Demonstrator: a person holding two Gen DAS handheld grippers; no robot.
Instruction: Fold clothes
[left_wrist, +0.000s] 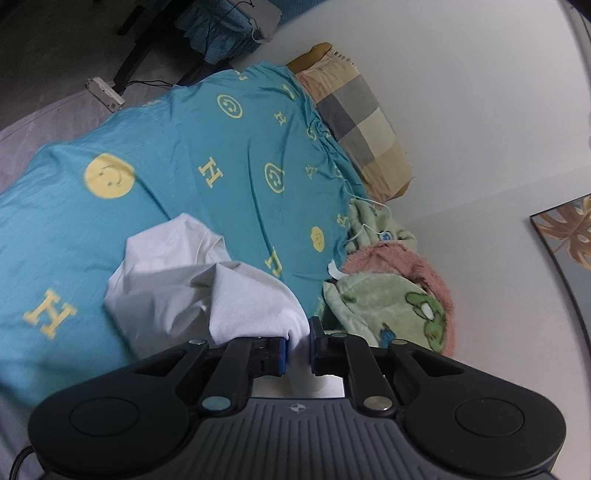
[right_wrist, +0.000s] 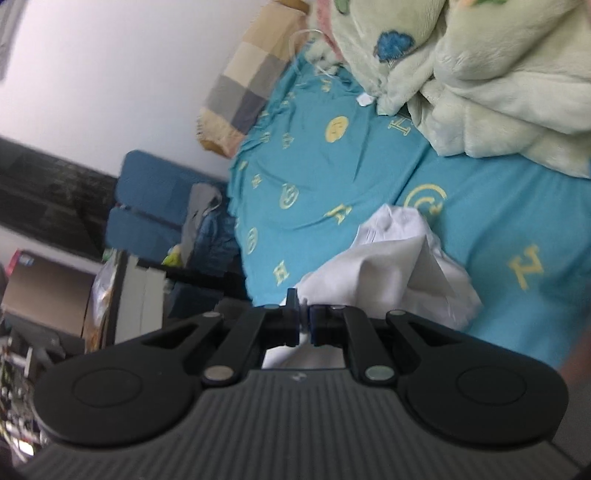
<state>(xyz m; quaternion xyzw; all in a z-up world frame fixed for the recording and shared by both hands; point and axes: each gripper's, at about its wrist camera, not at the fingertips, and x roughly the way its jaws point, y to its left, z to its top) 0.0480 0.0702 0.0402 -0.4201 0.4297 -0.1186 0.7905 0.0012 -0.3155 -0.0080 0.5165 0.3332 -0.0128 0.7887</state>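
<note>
Each hand-held gripper, left (left_wrist: 298, 343) and right (right_wrist: 304, 321), pinches a corner of the crumpled white garment (left_wrist: 177, 284) bunched on the teal bed sheet (left_wrist: 207, 140), its shape hidden in folds.

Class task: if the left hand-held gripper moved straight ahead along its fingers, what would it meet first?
The white garment that the left hand-held gripper already pinches; beyond it, probably the teal bedsheet, though depth is unclear.

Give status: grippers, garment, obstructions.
Left gripper and right gripper both shut on white garment. Garment bunched over teal bedsheet, unfolded. Green plush blanket heaped beside it, not touching.
</note>
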